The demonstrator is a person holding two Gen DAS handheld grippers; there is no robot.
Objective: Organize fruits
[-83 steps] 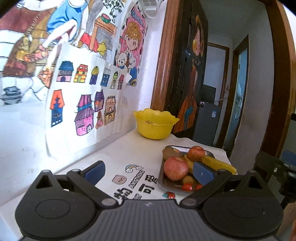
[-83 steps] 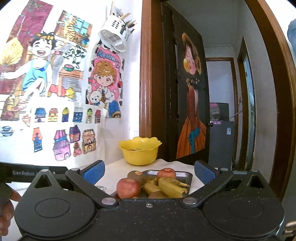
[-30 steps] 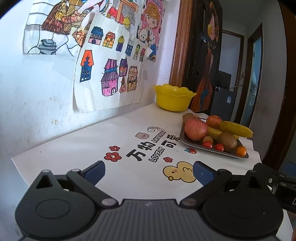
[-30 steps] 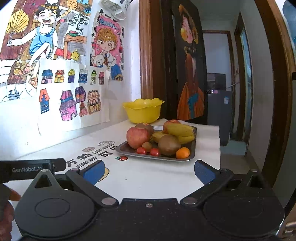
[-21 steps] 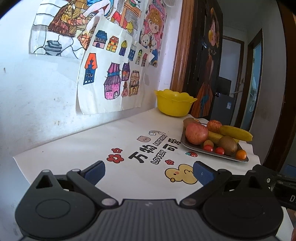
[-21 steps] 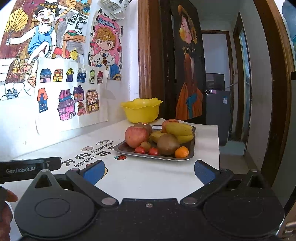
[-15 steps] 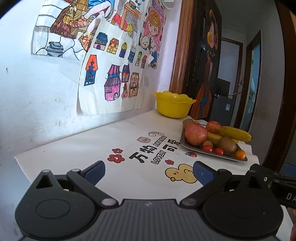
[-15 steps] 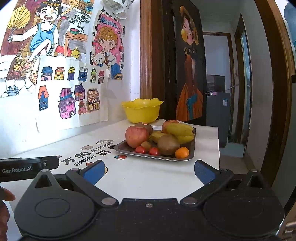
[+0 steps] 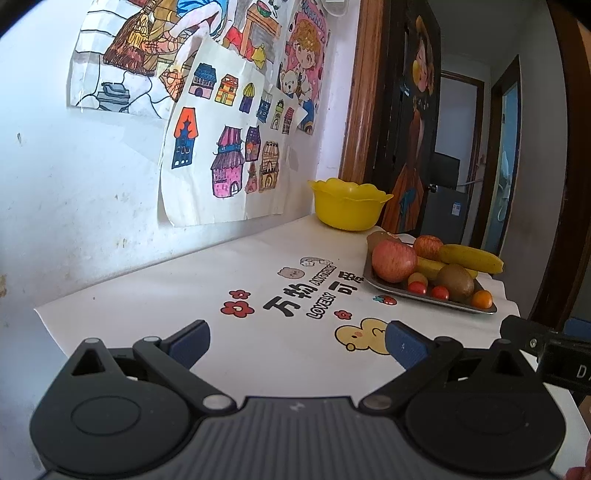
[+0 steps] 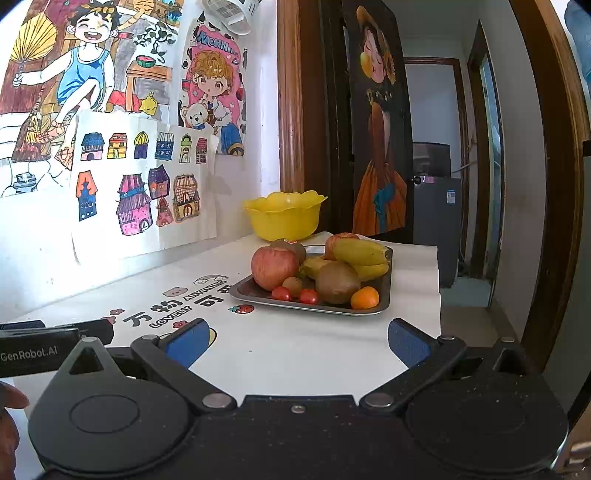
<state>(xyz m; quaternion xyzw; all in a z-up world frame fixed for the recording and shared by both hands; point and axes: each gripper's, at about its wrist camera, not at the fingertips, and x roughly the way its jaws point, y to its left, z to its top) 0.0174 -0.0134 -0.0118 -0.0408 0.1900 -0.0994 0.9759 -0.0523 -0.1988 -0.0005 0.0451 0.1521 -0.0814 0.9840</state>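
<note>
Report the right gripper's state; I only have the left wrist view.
Observer: The right gripper is open and empty, facing the fruit tray.
Operator: Check the wall above the posters.
Observer: A white plastic basket hangs there, up near the door frame.
Operator: Scan that view's left edge.
Observer: A fingertip shows there, under a black casing labelled GenRobot.AI.
</note>
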